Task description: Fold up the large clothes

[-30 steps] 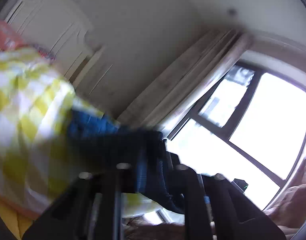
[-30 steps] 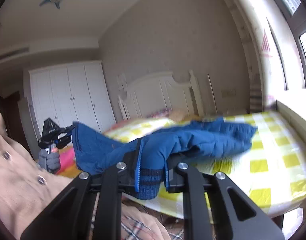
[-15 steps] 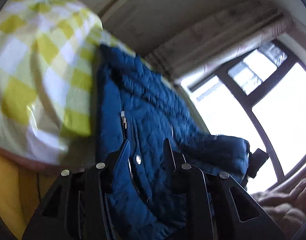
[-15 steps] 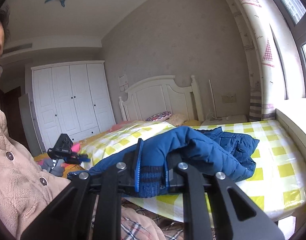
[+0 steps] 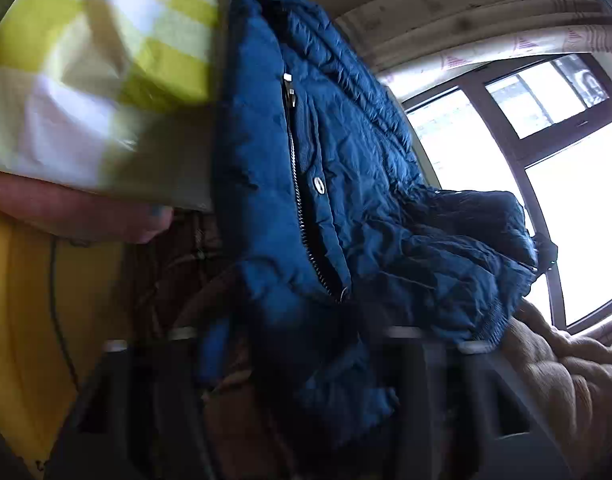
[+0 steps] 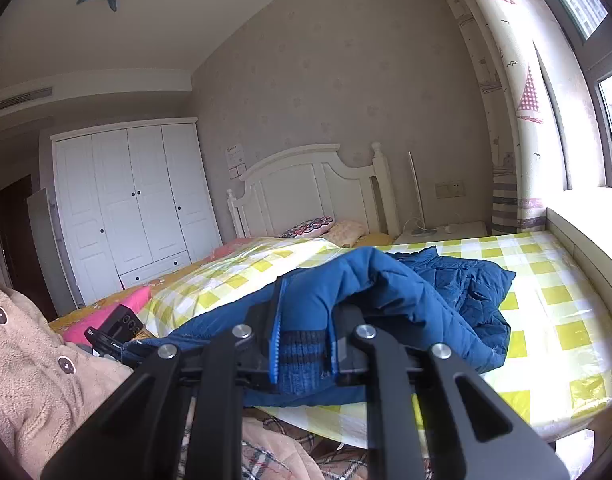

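A blue quilted jacket (image 6: 433, 292) lies bunched on the yellow-checked bed (image 6: 553, 300). My right gripper (image 6: 304, 354) is shut on the jacket's ribbed cuff (image 6: 302, 360) at the bed's near edge. In the left wrist view the jacket (image 5: 345, 184) fills the middle, its zipper (image 5: 302, 200) and a snap showing. My left gripper (image 5: 290, 360) is dark and blurred under the jacket's lower hem. Fabric hangs between its fingers, so it looks shut on the hem. The left gripper also shows in the right wrist view (image 6: 118, 330), low at the left.
A white headboard (image 6: 306, 188) with pillows and a white wardrobe (image 6: 134, 200) stand at the back. A window with curtain (image 6: 517, 92) runs along the right. My beige fleece coat (image 6: 30, 364) is at the left. Yellow bedding (image 5: 22, 320) hangs below the bed edge.
The left gripper has dropped and pulled the hem toward the bed edge, so the jacket now looms larger in its view. The right gripper has stayed shut on the cuff, lowering it slightly.
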The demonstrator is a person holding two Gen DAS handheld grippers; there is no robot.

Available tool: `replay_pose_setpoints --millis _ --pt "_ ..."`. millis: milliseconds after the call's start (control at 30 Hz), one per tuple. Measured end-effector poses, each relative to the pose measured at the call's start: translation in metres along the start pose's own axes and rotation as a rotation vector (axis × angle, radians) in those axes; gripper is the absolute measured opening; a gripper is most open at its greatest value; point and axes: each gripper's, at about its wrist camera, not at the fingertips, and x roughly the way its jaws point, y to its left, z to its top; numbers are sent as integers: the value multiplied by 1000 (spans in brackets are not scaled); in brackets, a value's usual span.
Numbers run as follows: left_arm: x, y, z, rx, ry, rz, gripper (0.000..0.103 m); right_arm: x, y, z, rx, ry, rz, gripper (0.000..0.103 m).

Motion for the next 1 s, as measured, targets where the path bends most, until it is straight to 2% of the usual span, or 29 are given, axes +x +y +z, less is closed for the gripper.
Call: replay_pose_setpoints --millis 100,133,167,200,233,267,400,467,533,567,633,667,700,767,800,833,867,900,933,1000 --pt "27 1 -6 -23 97 37 98 5 -3 -3 3 15 -12 17" --pt "24 2 -7 -25 71 16 88 6 -4 -3 3 20 -19 17" --pt "16 2 -6 -34 29 -28 73 7 -5 -5 1 28 -32 17" --pt "12 2 -3 -47 2 -57 44 6 -6 -7 5 29 -34 17" --pt "6 -1 1 -69 -35 -64 23 5 -9 -9 14 28 -33 17" --pt "0 -10 5 -57 -84 -44 12 6 -12 -10 27 26 -38 17" --pt "-31 -59 26 44 -267 -65 9 10 -22 -10 62 19 -71 17" --pt "-51 -80 60 74 -359 -108 9 18 -33 -2 86 20 -100 17" --pt "-53 -98 105 89 -377 -127 9 29 -52 13 103 15 -129 17" --pt "-48 -110 140 100 -389 -95 10 39 -67 27 118 9 -150 17" --pt "-28 -120 196 83 -355 -77 11 60 -98 51 149 2 -202 17" --pt "-17 -119 228 49 -328 -87 11 79 -124 68 183 10 -240 17" --pt "-2 -113 266 -16 -300 -128 12 95 -143 78 217 22 -263 17" --pt "29 -89 325 -176 -237 -251 19 138 -189 91 307 83 -333 19" --pt "47 -69 354 -302 -215 -305 31 158 -213 91 379 130 -341 26" --pt "57 -55 368 -392 -213 -326 60 179 -240 87 476 182 -342 31" --pt "65 -35 377 -485 -231 -368 86 197 -266 77 581 225 -338 46" --pt "69 -17 380 -555 -283 -425 99 207 -284 66 660 243 -330 73" --pt "71 2 379 -615 -328 -472 99 215 -296 56 723 242 -315 80" --pt "69 22 379 -629 -354 -499 99 222 -309 38 763 219 -290 81"
